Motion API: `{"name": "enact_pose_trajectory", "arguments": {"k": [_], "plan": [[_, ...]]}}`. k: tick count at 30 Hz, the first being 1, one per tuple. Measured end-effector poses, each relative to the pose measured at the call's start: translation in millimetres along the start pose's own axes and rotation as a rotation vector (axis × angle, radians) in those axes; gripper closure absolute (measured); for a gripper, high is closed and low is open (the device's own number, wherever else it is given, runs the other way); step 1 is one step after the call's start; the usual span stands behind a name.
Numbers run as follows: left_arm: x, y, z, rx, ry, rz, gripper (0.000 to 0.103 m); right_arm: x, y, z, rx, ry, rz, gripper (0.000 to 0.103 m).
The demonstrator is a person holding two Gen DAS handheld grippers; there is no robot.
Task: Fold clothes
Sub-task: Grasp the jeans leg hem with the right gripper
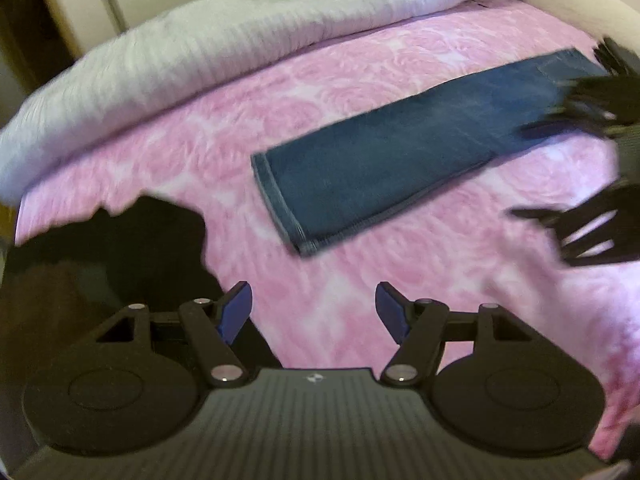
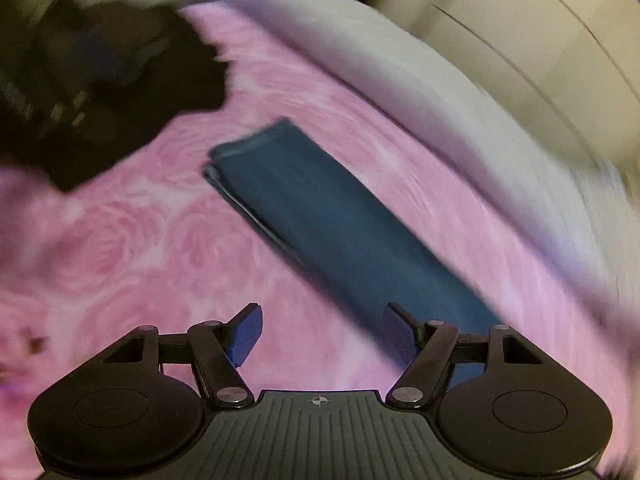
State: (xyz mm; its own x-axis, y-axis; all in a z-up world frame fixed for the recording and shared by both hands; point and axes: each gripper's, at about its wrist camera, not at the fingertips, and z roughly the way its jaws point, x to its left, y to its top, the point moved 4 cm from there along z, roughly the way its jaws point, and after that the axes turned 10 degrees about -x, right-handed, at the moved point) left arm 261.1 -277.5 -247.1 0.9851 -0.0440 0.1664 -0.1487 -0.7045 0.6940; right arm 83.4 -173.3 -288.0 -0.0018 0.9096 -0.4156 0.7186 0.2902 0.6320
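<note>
A pair of blue jeans [image 1: 400, 148] lies folded lengthwise into a long strip on the pink rose-patterned bedspread [image 1: 340, 280]. It also shows in the right wrist view [image 2: 332, 224], blurred. My left gripper [image 1: 314, 314] is open and empty above the bedspread, short of the jeans' hem end. My right gripper [image 2: 322, 334] is open and empty over the bedspread beside the strip's near end; it shows blurred at the right edge of the left wrist view [image 1: 592, 160].
A rolled white quilt [image 1: 240, 32] lies along the far side of the bed. A black garment [image 1: 120, 248] lies on the bedspread at the left, also in the right wrist view [image 2: 120, 92]. Pale wardrobe panels [image 2: 540, 40] stand beyond the bed.
</note>
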Motion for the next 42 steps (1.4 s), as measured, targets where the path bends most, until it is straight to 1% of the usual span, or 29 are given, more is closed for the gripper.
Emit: {"name": "enact_pose_trajectory", "arguments": {"k": [1, 3, 6, 8, 12, 13, 14, 15, 16, 17, 19, 21, 22, 25, 26, 29, 30, 31, 33, 35, 36, 39, 40, 42], "plan": [[2.1, 1.1, 8.3, -0.017, 0.003, 0.021, 0.039, 11.1, 1.1, 20.8, -0.020, 0.017, -0.053, 0.033], [8.4, 1.1, 22.3, -0.033, 0.005, 0.034, 0.039, 32.7, 2.8, 61.0, -0.047, 0.041, -0.173, 0.034], [20.3, -2.1, 34.6, -0.041, 0.008, -0.006, 0.039, 53.4, -0.2, 106.8, -0.069, 0.058, -0.327, 0.038], [28.5, -2.4, 38.7, -0.045, 0.010, -0.040, 0.039, 59.2, -1.8, 127.0, -0.077, 0.055, -0.388, 0.041], [42.7, -4.1, 38.3, -0.043, 0.035, -0.085, 0.039, 63.7, 4.7, 145.3, -0.153, 0.028, -0.473, 0.042], [45.8, -3.9, 37.8, -0.040, 0.043, -0.094, 0.039, 64.8, 7.3, 149.5, -0.168, 0.026, -0.488, 0.045], [48.7, -3.4, 36.7, -0.038, 0.052, -0.101, 0.039, 65.1, 10.7, 153.9, -0.176, 0.032, -0.490, 0.052], [51.1, -2.6, 35.6, -0.034, 0.059, -0.107, 0.039, 63.1, 15.1, 156.8, -0.174, 0.050, -0.466, 0.076], [52.7, -1.3, 34.6, -0.030, 0.065, -0.111, 0.039, 59.7, 19.7, 157.9, -0.168, 0.071, -0.428, 0.088], [53.5, 0.8, 33.4, -0.026, 0.071, -0.111, 0.039, 56.3, 24.4, 159.1, -0.163, 0.091, -0.390, 0.089], [51.3, 7.9, 32.0, -0.025, 0.075, -0.105, 0.039, 40.5, 35.2, 151.4, -0.180, 0.120, -0.275, 0.093], [43.4, 20.0, 34.0, -0.026, 0.063, -0.098, 0.039, 10.4, 50.3, 131.3, -0.237, 0.116, -0.132, 0.095], [35.8, 28.4, 37.0, -0.027, 0.052, -0.087, 0.039, -12.7, 55.7, 117.1, -0.277, 0.100, -0.038, 0.096], [4.6, 59.9, 50.6, -0.032, 0.010, -0.047, 0.039, -100.2, 64.0, 66.1, -0.414, 0.021, 0.304, 0.096], [-11.4, 73.8, 58.1, -0.035, -0.011, -0.035, 0.039, -130.3, 56.2, 49.7, -0.452, -0.017, 0.426, 0.096], [-67.6, 118.4, 82.0, -0.051, -0.079, 0.017, 0.039, -222.2, 2.2, 2.6, -0.544, -0.165, 0.815, 0.096], [-91.8, 136.6, 92.6, -0.061, -0.101, 0.040, 0.039, -249.0, -22.4, -7.6, -0.559, -0.217, 0.937, 0.096], [-118.1, 155.0, 104.4, -0.071, -0.122, 0.065, 0.039, -268.4, -55.1, -9.6, -0.549, -0.265, 1.041, 0.096], [-173.5, 189.7, 128.7, -0.090, -0.162, 0.116, 0.039, -299.7, -125.2, -8.2, -0.501, -0.350, 1.228, 0.096], [-223.7, 216.6, 153.5, -0.091, -0.191, 0.129, 0.039, -318.5, -196.1, 3.6, -0.427, -0.398, 1.394, 0.096], [-246.9, 228.6, 165.8, -0.086, -0.207, 0.125, 0.039, -323.7, -227.6, 12.7, -0.382, -0.394, 1.470, 0.096], [-302.2, 256.4, 197.4, -0.070, -0.234, 0.127, 0.039, -333.8, -300.8, 39.6, -0.262, -0.340, 1.658, 0.096], [-316.7, 264.1, 207.8, -0.064, -0.236, 0.129, 0.039, -337.6, -315.3, 44.0, -0.234, -0.311, 1.684, 0.096], [-338.6, 278.3, 228.8, -0.047, -0.243, 0.117, 0.039, -345.1, -324.0, 43.3, -0.210, -0.236, 1.667, 0.096]]}}
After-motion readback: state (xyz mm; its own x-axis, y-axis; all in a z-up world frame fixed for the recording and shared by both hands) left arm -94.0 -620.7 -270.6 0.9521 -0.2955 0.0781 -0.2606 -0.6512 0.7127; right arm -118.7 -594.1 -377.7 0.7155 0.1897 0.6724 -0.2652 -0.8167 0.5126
